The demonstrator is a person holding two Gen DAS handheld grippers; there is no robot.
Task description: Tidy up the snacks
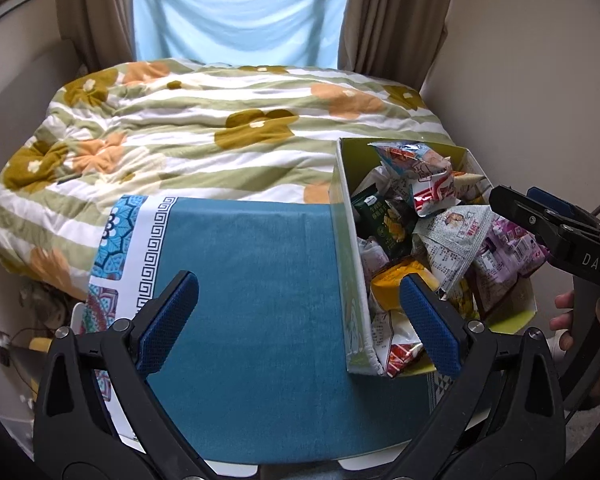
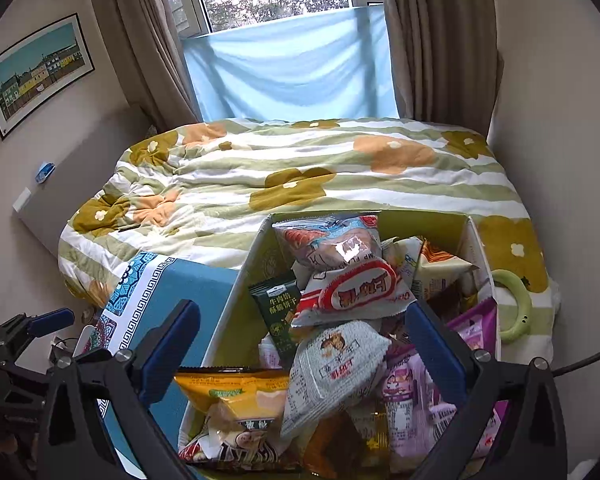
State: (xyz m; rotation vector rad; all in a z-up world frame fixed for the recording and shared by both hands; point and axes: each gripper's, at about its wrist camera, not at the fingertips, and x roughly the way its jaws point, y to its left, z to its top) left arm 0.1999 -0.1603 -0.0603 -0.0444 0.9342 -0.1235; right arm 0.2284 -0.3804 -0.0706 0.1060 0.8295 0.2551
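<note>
Snack packets [image 2: 340,364] lie heaped in the box [image 1: 342,240] on the blue-clothed bench [image 1: 252,280]. Both claws, left [image 1: 300,320] and right [image 2: 304,354], gape wide, holding nothing. Whether sorting starts or ends, I cannot tell.

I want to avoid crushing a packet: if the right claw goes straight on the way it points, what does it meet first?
Probably the grey-white snack packet lying on top in the box, between the open right claw fingers; depth is unclear.

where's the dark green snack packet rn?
The dark green packet stands in the snack box against its left wall, left of the red-and-white packet in the right wrist view; the left wrist view shows it too.
</note>
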